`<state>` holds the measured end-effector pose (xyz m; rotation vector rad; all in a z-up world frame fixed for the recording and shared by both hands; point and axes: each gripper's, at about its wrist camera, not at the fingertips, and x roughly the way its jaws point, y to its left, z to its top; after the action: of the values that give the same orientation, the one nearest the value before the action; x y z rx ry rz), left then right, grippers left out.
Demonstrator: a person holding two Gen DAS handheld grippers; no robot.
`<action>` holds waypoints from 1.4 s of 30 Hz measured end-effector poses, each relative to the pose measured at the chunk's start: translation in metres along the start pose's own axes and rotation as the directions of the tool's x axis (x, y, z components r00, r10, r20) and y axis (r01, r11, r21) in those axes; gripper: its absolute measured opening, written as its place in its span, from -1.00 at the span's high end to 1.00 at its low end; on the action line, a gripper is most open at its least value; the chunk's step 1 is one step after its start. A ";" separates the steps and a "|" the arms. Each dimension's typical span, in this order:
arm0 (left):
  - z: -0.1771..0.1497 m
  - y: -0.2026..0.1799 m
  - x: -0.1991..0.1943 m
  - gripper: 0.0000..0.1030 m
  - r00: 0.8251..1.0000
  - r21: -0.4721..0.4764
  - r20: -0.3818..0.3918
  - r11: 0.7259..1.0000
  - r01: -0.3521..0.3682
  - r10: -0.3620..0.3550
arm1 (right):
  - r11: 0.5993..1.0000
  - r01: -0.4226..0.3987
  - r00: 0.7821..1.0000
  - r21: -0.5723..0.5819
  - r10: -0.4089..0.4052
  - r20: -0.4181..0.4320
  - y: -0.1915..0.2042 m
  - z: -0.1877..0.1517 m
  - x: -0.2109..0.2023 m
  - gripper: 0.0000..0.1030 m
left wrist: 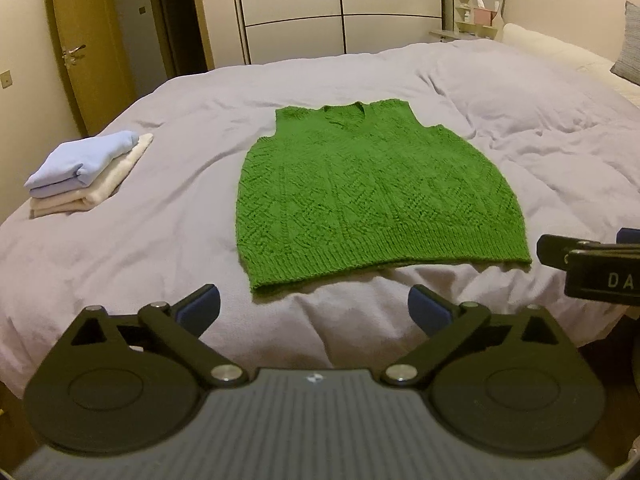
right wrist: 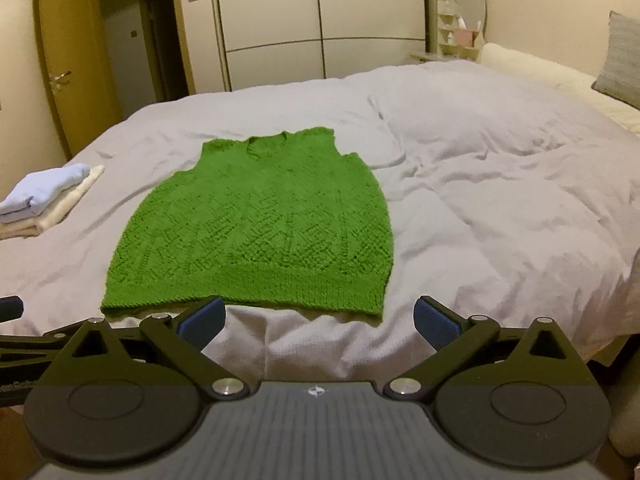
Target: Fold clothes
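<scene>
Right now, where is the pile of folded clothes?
The folded pile sits on the bed, left of the green vest in both views, near the bed's left edge on the door side.

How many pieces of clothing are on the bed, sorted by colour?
Green: 1, the knitted vest spread flat on the bed.
Light blue: 1, folded, on top of the pile.
Cream: 1 that I can tell, folded under the blue one; the pile may hide another layer.
Total: 3 that can be counted.
</scene>
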<state>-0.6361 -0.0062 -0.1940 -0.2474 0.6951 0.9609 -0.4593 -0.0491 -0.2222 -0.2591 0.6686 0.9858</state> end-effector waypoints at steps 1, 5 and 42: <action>-0.001 0.000 0.000 -0.98 1.000 -0.001 -0.001 1.000 0.002 -0.002 | 1.000 0.001 1.000 0.001 -0.001 -0.004 -0.001 -0.001 0.001 -1.00; -0.003 0.002 0.002 -0.98 1.000 -0.009 -0.006 1.000 0.006 -0.006 | 1.000 0.015 1.000 0.000 -0.015 -0.015 -0.001 -0.004 0.002 -1.00; -0.015 0.016 -0.007 -0.99 0.999 -0.076 -0.032 0.997 0.011 -0.014 | 0.999 0.025 1.000 -0.022 -0.025 -0.010 0.005 -0.010 -0.001 -1.00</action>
<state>-0.6584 -0.0094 -0.1996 -0.3347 0.6866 0.9745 -0.4680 -0.0521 -0.2290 -0.2915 0.6628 0.9686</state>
